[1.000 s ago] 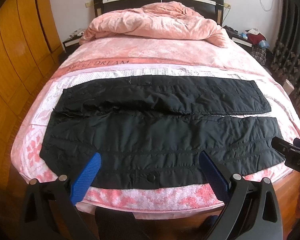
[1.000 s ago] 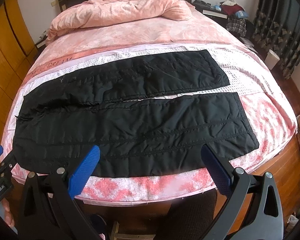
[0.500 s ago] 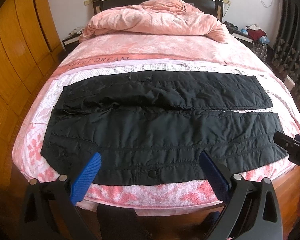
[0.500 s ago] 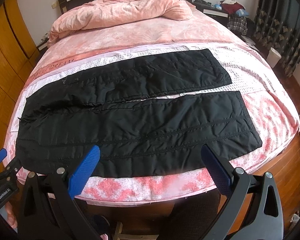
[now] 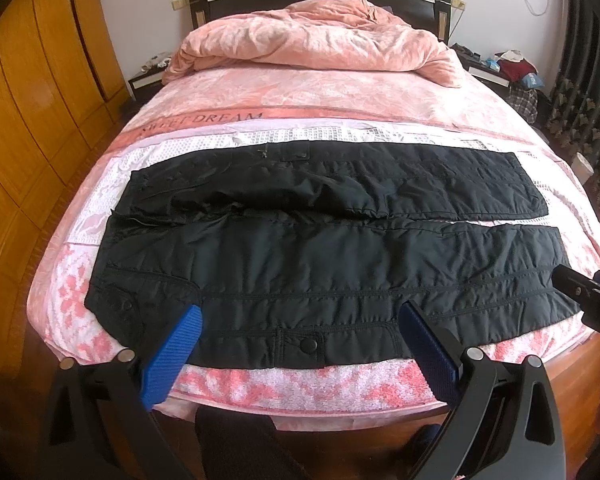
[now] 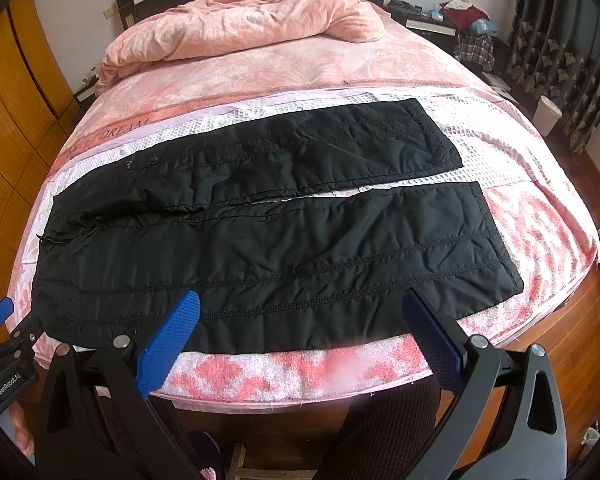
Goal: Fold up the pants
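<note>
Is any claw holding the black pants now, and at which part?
Nothing is held. The left claw and right claw are both open above the near edge of the pants.

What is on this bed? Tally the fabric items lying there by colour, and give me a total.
Black: 1, the black quilted pants spread flat.
Pink: 2, the crumpled pink duvet by the headboard and the pink-and-white patterned towel blanket under the pants.
Total: 3.

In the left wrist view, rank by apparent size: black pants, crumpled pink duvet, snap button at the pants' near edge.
1. black pants
2. crumpled pink duvet, which lies farther from the camera, so its true size is unsure
3. snap button, by far the smallest
</note>
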The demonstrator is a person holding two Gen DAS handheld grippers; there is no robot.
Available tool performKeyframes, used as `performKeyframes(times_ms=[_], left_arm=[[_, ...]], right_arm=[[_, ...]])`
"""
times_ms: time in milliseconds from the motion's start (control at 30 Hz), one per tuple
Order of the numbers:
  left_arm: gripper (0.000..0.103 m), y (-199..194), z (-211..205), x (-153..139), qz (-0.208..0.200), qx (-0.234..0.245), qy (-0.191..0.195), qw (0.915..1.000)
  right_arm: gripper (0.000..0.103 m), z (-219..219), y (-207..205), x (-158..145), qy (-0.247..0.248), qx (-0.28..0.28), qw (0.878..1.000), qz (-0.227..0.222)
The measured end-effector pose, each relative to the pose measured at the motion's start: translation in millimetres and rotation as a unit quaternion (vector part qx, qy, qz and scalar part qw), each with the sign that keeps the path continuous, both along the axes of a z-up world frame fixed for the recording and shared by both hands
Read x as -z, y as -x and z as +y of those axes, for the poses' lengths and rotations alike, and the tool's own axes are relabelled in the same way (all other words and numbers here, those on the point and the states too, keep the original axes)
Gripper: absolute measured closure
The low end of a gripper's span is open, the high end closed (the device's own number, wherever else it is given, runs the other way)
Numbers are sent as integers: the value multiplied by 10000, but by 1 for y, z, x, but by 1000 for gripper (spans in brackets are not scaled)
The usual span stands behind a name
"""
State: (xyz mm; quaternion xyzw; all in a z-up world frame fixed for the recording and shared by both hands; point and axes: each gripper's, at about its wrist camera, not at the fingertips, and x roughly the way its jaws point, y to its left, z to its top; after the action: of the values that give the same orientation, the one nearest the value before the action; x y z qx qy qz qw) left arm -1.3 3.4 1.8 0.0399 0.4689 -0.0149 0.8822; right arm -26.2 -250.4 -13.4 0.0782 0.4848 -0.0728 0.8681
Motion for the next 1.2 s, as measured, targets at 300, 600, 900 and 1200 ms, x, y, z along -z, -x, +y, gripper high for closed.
performKeyframes(times_ms=[300, 600, 900, 1200], left_arm=[[4, 0, 1, 0, 6, -4, -17, 10000], [4, 1, 1, 0, 0, -11, -10, 10000], [4, 1, 1, -1, -4, -6, -15, 10000], [4, 3, 2, -4, -43, -22, -37, 10000]], right_arm=[[3, 0, 1, -1, -5, -4, 10000, -11], [3, 0, 1, -1, -8, -9, 10000, -13], [3, 0, 1, -1, 1, -8, 10000, -15], [3, 0, 5, -4, 29, -23, 10000, -68]])
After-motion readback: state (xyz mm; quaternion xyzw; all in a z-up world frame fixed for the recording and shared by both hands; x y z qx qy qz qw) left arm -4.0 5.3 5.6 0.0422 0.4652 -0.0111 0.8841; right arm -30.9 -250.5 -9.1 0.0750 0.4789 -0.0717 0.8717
